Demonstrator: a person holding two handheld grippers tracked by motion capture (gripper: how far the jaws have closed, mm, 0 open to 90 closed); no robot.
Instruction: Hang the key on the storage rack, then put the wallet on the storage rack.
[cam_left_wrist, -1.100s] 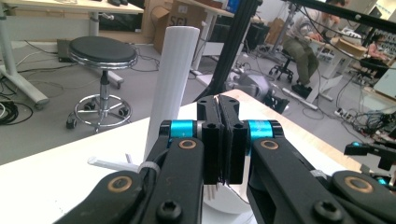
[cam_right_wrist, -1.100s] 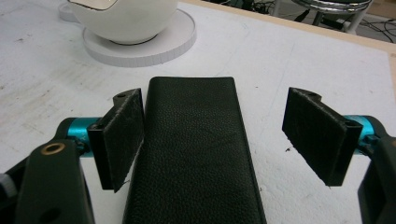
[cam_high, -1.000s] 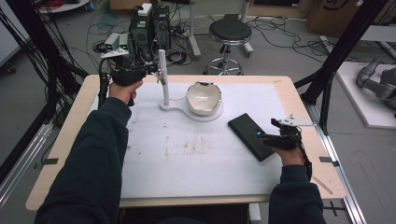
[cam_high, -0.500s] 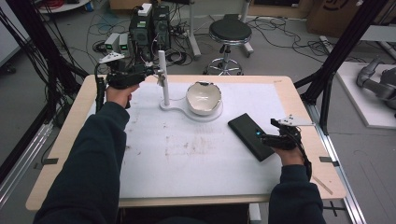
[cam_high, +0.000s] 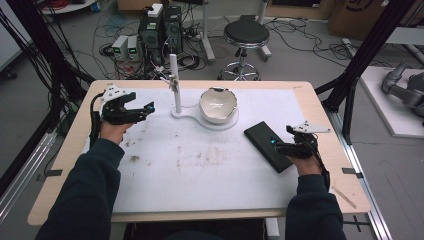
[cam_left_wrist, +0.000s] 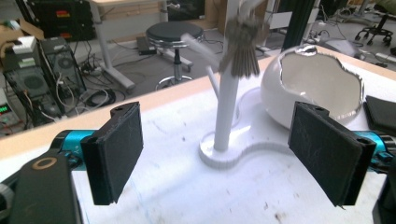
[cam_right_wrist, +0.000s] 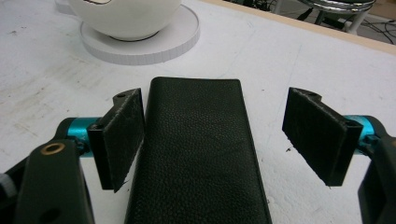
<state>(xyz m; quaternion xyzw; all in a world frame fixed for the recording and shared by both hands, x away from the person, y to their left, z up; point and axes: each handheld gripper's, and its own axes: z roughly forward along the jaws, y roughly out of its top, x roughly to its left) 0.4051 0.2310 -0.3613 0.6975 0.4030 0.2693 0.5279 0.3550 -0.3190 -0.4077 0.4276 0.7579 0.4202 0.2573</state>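
High view: the left tongs have just been opening, nothing between them, near the white stand on the counter.

Left gripper view: keys hang on that stand.

Right gripper view: the right tongs are spread astride the black leather wallet.
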